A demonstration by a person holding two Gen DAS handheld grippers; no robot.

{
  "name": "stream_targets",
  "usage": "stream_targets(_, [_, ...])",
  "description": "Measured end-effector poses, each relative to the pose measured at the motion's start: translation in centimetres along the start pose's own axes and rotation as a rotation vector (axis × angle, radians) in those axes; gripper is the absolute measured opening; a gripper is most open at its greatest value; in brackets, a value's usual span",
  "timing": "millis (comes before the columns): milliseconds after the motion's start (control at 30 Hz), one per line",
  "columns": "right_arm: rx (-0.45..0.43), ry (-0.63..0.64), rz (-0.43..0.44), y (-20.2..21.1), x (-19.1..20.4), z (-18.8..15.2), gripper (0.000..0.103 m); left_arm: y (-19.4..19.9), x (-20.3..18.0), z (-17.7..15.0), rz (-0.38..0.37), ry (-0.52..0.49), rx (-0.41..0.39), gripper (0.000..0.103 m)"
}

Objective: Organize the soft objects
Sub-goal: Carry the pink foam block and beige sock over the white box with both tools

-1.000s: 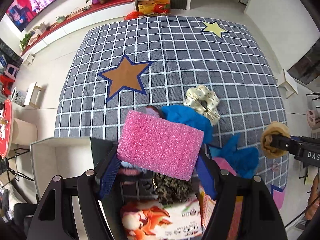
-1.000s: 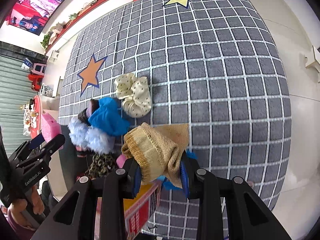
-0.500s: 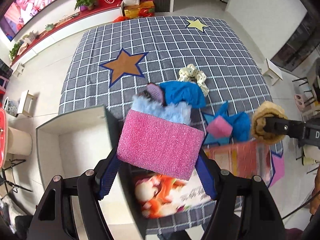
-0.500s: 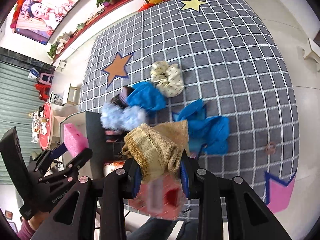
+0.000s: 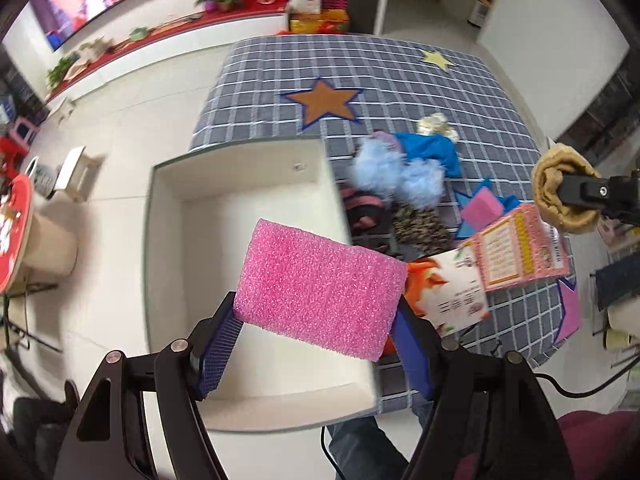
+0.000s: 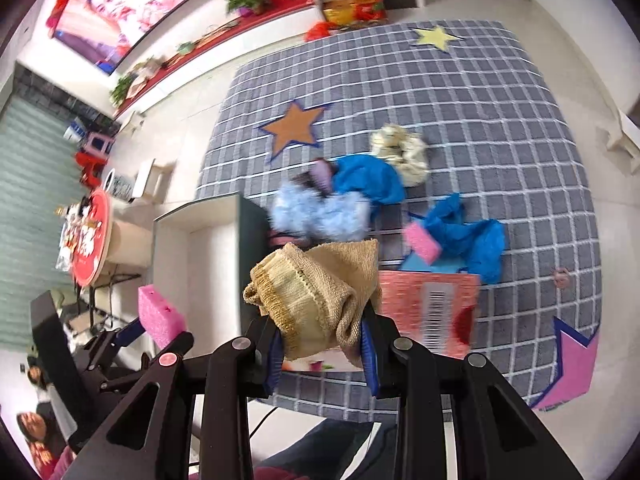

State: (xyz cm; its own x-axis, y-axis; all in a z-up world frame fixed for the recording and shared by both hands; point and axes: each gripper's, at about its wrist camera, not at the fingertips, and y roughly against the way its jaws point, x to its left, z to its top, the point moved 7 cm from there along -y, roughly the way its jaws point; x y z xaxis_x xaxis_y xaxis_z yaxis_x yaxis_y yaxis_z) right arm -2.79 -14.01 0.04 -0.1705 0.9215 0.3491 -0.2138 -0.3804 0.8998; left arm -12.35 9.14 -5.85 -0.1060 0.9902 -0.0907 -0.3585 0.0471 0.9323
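Note:
My left gripper (image 5: pixel 316 344) is shut on a pink sponge (image 5: pixel 320 288) and hangs above the open white box (image 5: pixel 200 216). The same sponge (image 6: pixel 160 316) and gripper show at the lower left of the right wrist view. My right gripper (image 6: pixel 320 350) is shut on a bunched tan knitted cloth (image 6: pixel 316 292). That cloth (image 5: pixel 560 188) shows at the right edge of the left wrist view. On the checked mat (image 6: pixel 480 92) lie a fluffy light-blue piece (image 6: pixel 320 216), blue cloths (image 6: pixel 464 236), a cream dotted scrunchie (image 6: pixel 400 152) and a small pink sponge (image 6: pixel 422 240).
A pink printed package (image 6: pixel 428 308) and a tissue pack (image 5: pixel 452 288) lie at the mat's near edge. A leopard-print piece (image 5: pixel 420 224) lies beside the box. A red round table (image 6: pixel 90 240) stands at the left. A person's legs (image 5: pixel 360 440) are below the box.
Both grippers rose and swung left with their loads. The white box, at first mostly hidden, has come under the left gripper, and the mat's pile now sits further off.

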Motion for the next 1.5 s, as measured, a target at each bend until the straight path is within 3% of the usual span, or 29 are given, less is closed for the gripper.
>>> stream_targets(267, [0.094, 0.204, 0.044, -3.2, 7.8, -2.0, 0.033, 0.9, 4.3, -1.9, 0.036, 0.116, -0.004, 0.075])
stream_targets(533, [0.133, 0.378, 0.042, -4.9, 12.8, -2.8, 0.033, 0.9, 7.3, -3.8, 0.052, 0.216, 0.014, 0.076])
stream_targets(933, [0.176, 0.451, 0.032, -7.0, 15.9, -3.5, 0.033, -0.2, 8.7, -5.4, 0.06, 0.257, 0.075, 0.076])
stream_targets(1500, [0.248, 0.459, 0.035, -8.9, 16.4, -4.9, 0.033, -1.4, 9.4, -5.7, 0.061, 0.254, 0.124, 0.076])
